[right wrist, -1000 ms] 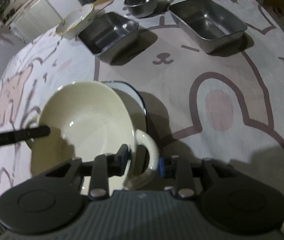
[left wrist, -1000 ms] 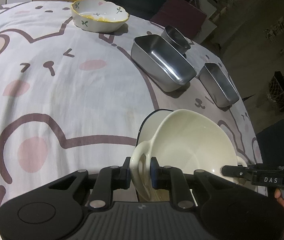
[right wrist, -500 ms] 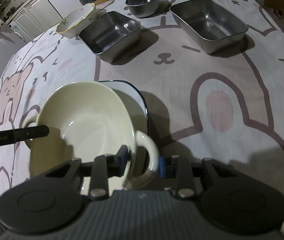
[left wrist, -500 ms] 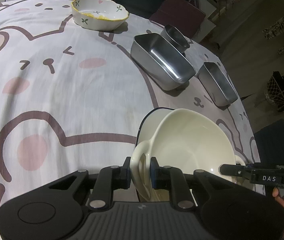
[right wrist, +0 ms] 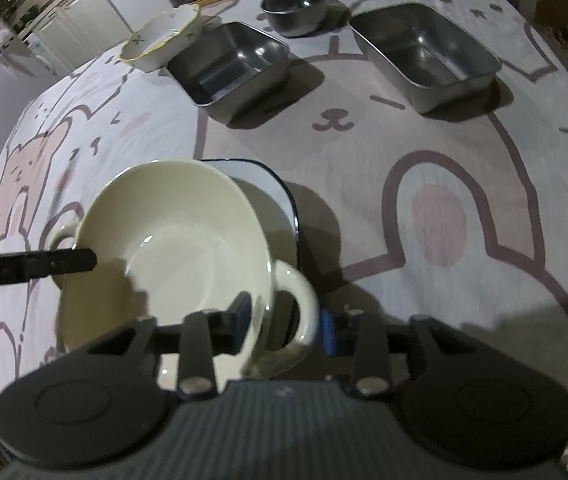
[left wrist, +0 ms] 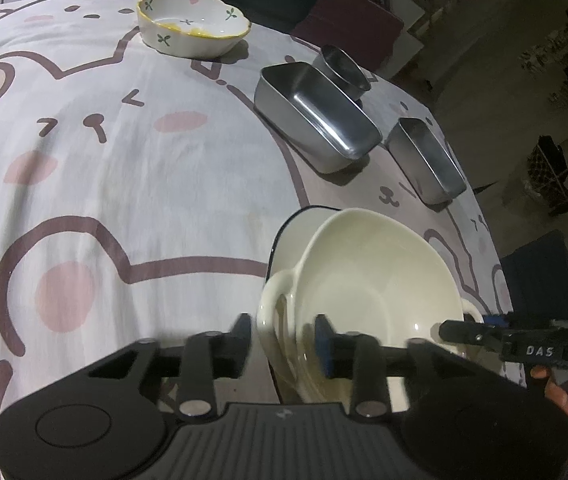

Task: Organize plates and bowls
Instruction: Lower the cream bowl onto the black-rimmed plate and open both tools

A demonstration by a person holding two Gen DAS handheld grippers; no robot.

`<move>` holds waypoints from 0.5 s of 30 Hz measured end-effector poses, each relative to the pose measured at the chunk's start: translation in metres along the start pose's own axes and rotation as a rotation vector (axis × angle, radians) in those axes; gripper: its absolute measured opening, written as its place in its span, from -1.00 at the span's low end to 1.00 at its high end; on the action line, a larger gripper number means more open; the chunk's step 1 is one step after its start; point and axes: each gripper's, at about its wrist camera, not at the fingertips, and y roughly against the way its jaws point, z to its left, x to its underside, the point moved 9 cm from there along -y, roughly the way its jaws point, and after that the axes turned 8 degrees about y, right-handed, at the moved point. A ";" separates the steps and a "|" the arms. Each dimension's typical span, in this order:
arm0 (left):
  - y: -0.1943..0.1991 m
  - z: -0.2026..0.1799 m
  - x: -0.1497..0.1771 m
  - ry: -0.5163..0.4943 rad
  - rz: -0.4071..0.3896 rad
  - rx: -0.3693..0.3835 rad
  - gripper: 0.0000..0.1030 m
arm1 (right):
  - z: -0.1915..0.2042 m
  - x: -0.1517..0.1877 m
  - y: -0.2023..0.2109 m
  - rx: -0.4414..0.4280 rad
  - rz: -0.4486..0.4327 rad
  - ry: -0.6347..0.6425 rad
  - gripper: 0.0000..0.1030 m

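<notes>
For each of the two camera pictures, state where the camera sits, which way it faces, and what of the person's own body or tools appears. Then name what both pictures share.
Left wrist: on the left gripper, looking steeply down across the table; its open jaws straddle one handle of the cream bowl; the right gripper and fingers show.
Right wrist: on the right gripper, jaws open around the other handle; the left gripper's finger shows.
Shared: cream bowl, blue-rimmed plate, steel pans.

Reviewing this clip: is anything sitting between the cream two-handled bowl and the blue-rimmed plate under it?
Nothing visible. The cream bowl sits on the blue-rimmed plate. The left gripper and right gripper, jaws just opening, bracket its handles without pressing. The bowl hides most of the plate, so full contact can't be confirmed.
</notes>
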 end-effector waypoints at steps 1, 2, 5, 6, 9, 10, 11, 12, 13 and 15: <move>0.002 0.000 0.001 -0.005 0.001 -0.001 -0.20 | 0.000 0.001 0.002 0.000 -0.007 0.002 0.02; 0.004 0.000 0.003 -0.008 0.001 -0.002 -0.15 | 0.000 0.002 0.004 -0.003 -0.012 0.002 0.07; 0.011 -0.003 0.006 -0.022 -0.006 0.001 0.11 | -0.001 0.006 0.010 0.005 -0.021 0.010 0.15; 0.013 -0.004 0.007 -0.027 -0.011 0.002 0.17 | 0.000 0.007 0.012 0.009 -0.024 0.015 0.22; 0.021 -0.007 0.009 -0.042 -0.024 0.007 0.27 | 0.002 0.008 0.019 0.004 -0.046 0.023 0.50; 0.024 -0.008 0.010 -0.048 -0.029 0.005 0.31 | 0.002 0.009 0.022 0.005 -0.056 0.019 0.63; 0.027 -0.009 0.010 -0.056 -0.038 0.002 0.39 | 0.003 0.009 0.024 0.007 -0.066 0.018 0.69; 0.030 -0.010 0.011 -0.064 -0.045 0.000 0.50 | 0.004 0.009 0.028 0.009 -0.077 0.021 0.82; 0.034 -0.011 0.011 -0.071 -0.051 -0.002 0.55 | 0.005 0.009 0.031 0.013 -0.085 0.024 0.90; 0.041 -0.012 0.011 -0.080 -0.069 -0.006 0.74 | 0.006 0.011 0.038 0.034 -0.105 0.041 0.99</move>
